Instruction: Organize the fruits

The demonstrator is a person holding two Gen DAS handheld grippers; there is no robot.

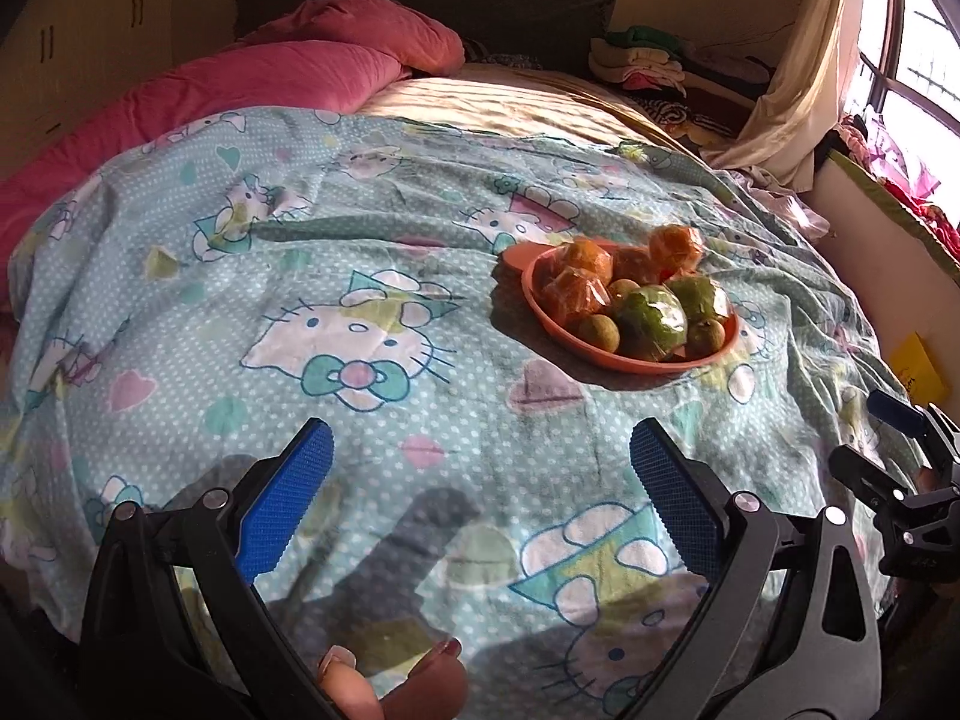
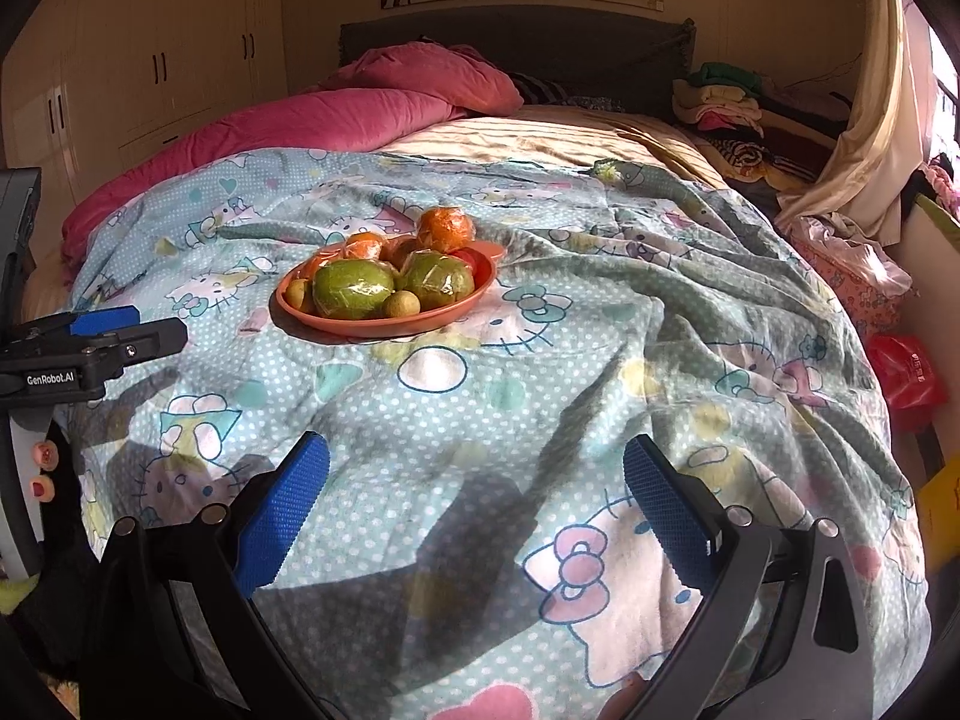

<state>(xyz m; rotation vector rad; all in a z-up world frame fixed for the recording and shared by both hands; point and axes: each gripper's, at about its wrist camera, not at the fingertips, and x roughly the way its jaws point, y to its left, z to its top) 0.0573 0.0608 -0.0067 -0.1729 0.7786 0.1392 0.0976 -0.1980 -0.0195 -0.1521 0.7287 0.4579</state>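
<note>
An orange oval plate (image 1: 543, 315) (image 2: 384, 324) lies on a cartoon-print blue bedspread (image 1: 300, 300) (image 2: 600, 360). It holds wrapped orange fruits (image 1: 581, 261) (image 2: 443, 228), two wrapped green fruits (image 1: 651, 315) (image 2: 353, 288) and small brownish-green round fruits (image 1: 597, 331) (image 2: 401, 303). My left gripper (image 1: 480, 480) hovers open over the spread, well short of the plate and left of it. Open too, my right gripper (image 2: 477, 477) hangs near the bed's front, the plate ahead to its left. Each gripper shows at the edge of the other's view: the right one (image 1: 900, 462), the left one (image 2: 108, 336).
A pink duvet and pillow (image 1: 270, 78) (image 2: 360, 102) lie at the back left. Folded clothes (image 1: 642, 60) (image 2: 726, 96) are piled by the headboard. A curtain (image 2: 870, 120) and window are on the right, a red bag (image 2: 906, 372) beside the bed. Fingers (image 1: 390, 684) show below.
</note>
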